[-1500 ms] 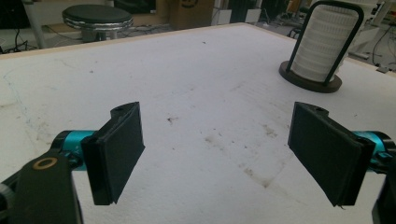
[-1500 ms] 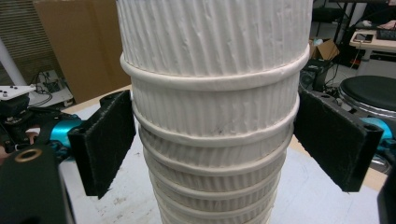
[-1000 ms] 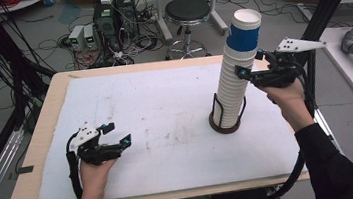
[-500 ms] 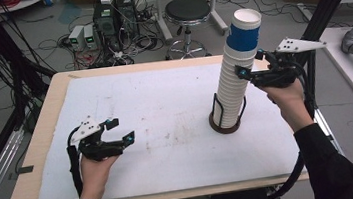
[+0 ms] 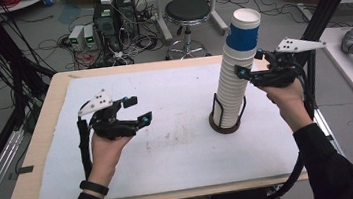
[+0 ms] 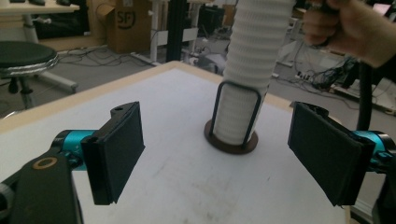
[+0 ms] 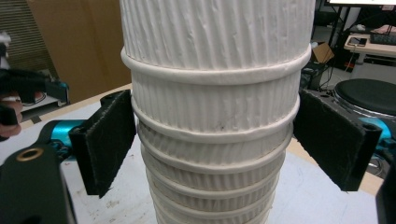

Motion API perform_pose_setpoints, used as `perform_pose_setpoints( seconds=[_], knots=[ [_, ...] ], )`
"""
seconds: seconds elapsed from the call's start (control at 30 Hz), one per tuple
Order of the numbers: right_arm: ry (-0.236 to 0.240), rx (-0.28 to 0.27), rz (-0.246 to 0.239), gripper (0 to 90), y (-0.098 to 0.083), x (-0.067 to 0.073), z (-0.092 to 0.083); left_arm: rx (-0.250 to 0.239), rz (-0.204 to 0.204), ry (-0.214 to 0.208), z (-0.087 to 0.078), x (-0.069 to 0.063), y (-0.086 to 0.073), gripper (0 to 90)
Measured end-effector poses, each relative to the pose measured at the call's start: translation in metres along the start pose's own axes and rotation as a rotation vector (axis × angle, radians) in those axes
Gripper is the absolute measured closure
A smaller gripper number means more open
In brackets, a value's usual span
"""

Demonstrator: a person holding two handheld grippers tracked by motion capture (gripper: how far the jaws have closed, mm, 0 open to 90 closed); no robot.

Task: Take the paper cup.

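A tall stack of white ribbed paper cups [image 5: 231,93], topped by a blue cup [image 5: 242,34], stands in a black wire holder [image 5: 225,121] at the table's right. My right gripper [image 5: 248,66] is up at the stack's upper part. In the right gripper view its pads [image 7: 109,140] touch both sides of the stack [image 7: 215,93]. My left gripper [image 5: 138,109] hovers above the white mat [image 5: 180,149] at the left, open and empty. In the left gripper view its jaws [image 6: 215,154] point toward the stack [image 6: 250,60] and holder [image 6: 233,140].
The wooden table edge [image 5: 34,146] frames the mat. Beyond the far edge are a black stool [image 5: 187,10], boxes of electronics [image 5: 109,11] and cables on the floor. A black frame post [image 5: 325,12] rises right of the table.
My left gripper has risen off the mat and come a little toward the middle, jaws still apart. The right gripper and the cup stack have stayed put.
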State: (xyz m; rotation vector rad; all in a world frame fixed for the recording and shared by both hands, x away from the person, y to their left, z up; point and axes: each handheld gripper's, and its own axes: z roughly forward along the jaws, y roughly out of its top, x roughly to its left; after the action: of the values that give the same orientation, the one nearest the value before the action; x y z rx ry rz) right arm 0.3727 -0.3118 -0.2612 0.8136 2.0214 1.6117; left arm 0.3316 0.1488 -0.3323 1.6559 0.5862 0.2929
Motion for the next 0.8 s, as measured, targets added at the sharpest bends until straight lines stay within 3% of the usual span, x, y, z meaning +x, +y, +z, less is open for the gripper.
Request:
perform_pose_setpoints(
  seconds=[0.23,0.47,0.8],
  knots=[
    [-0.002,-0.002,-0.002,14.1,0.0,0.0,0.0,-0.015,0.04,-0.064,0.03,-0.011,0.054,18.2],
    [0.0,0.0,-0.002,14.2,0.0,0.0,0.0,-0.002,0.074,-0.104,0.057,-0.02,0.088,18.2],
    [0.001,0.001,-0.002,14.2,0.0,0.0,-0.001,-0.039,0.104,-0.128,0.087,-0.031,0.127,18.2]
  ],
)
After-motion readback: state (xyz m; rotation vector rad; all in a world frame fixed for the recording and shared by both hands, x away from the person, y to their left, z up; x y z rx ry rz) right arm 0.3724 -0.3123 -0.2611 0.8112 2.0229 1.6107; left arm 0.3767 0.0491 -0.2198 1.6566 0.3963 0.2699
